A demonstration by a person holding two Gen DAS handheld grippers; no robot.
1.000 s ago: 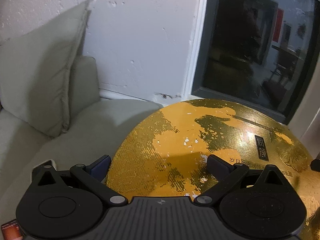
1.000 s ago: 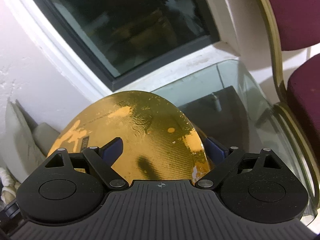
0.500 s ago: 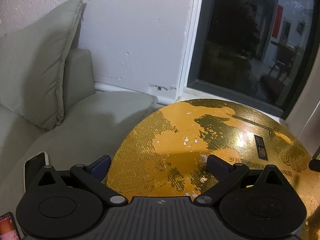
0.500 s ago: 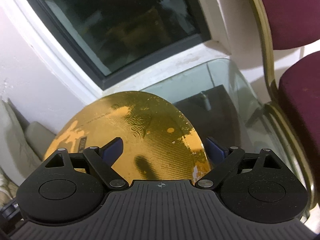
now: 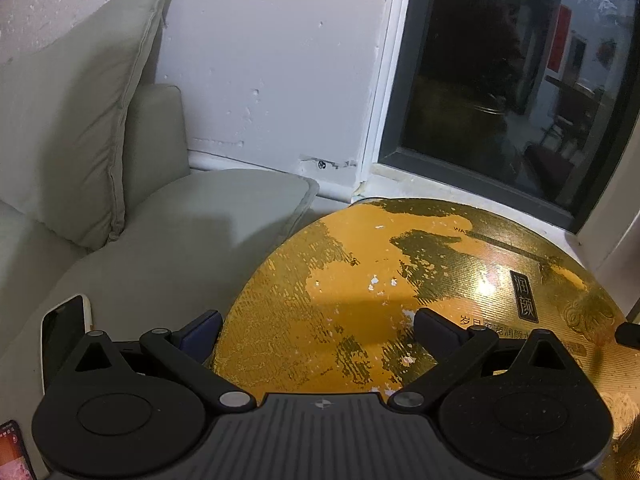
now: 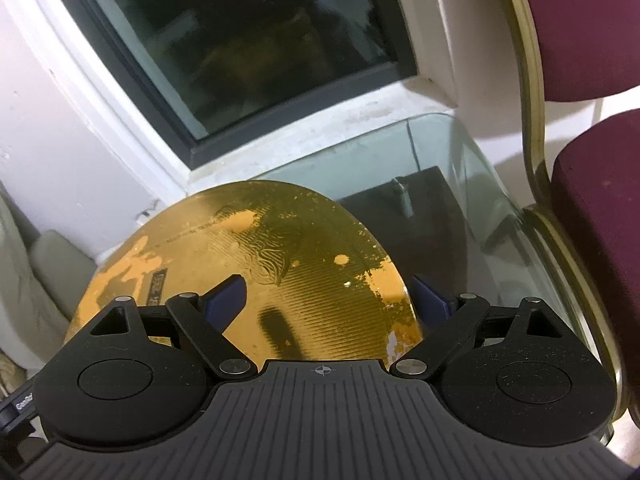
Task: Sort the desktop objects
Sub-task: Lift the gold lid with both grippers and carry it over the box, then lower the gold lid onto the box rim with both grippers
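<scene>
Gold, worn round box lid (image 5: 400, 292) is lying near the glass table's (image 6: 472, 168) window-side edge, overhanging toward the grey sofa (image 5: 192, 240). Left gripper (image 5: 316, 328) and right gripper (image 6: 328, 292) are both gaping wide, straddling its opposite rims, gripping nothing.

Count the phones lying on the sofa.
2 in view. One white-edged phone lies on the sofa seat left of the left gripper; another phone, screen lit, peeks in at the bottom-left corner. The gripper may hide more.
</scene>
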